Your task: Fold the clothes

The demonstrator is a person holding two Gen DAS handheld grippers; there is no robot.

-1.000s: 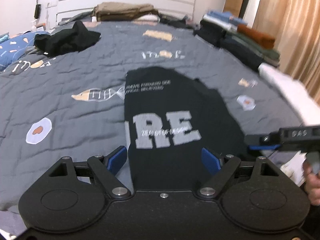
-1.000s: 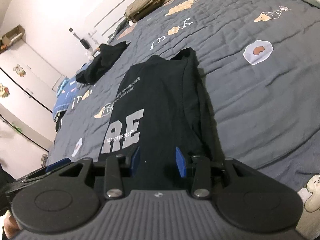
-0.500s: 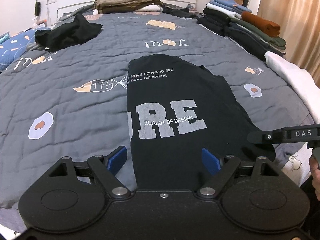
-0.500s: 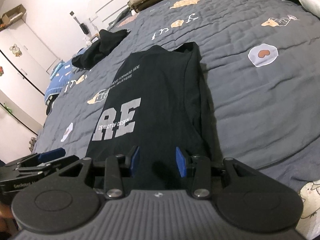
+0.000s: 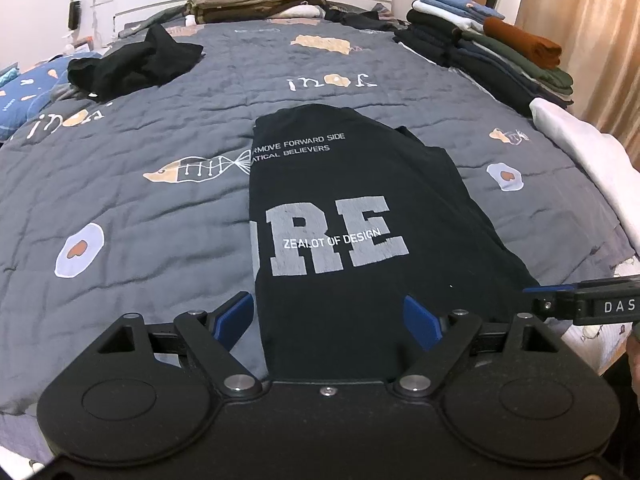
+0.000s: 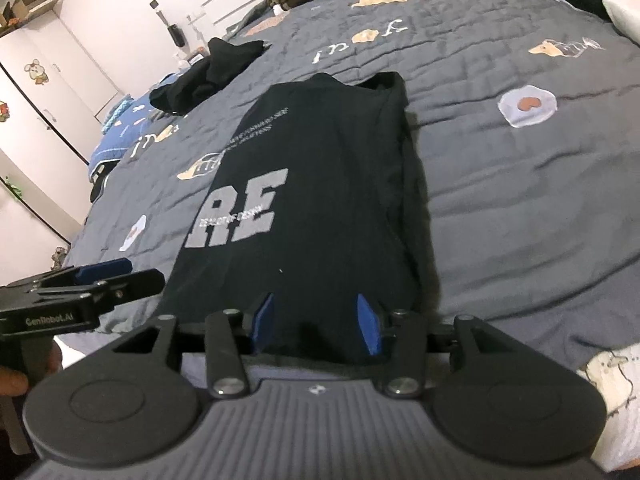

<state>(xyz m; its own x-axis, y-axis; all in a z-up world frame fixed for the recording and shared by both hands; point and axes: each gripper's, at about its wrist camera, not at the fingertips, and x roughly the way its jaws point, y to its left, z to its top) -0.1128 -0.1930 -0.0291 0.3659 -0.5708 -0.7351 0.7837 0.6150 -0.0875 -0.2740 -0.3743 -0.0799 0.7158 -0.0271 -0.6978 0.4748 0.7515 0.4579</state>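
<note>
Lying lengthwise on the grey quilt (image 5: 120, 184), the black shirt (image 5: 344, 208) is folded into a narrow strip; left gripper (image 5: 328, 318) hangs spread wide over its near hem, right gripper (image 6: 316, 322) opening there, neither pinching cloth

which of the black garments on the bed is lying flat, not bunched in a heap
The black T-shirt with the grey RE lettering, spread flat just ahead of both grippers. The other black garment sits crumpled farther up the bed.

- Left tongs (image 5: 328, 322): black body, blue pads, round discs, silver screws (side lettering "GenRobot.AI").
- Right tongs (image 6: 316, 324): ribbed grey housing, blue pads, white "DAS" marking.
</note>
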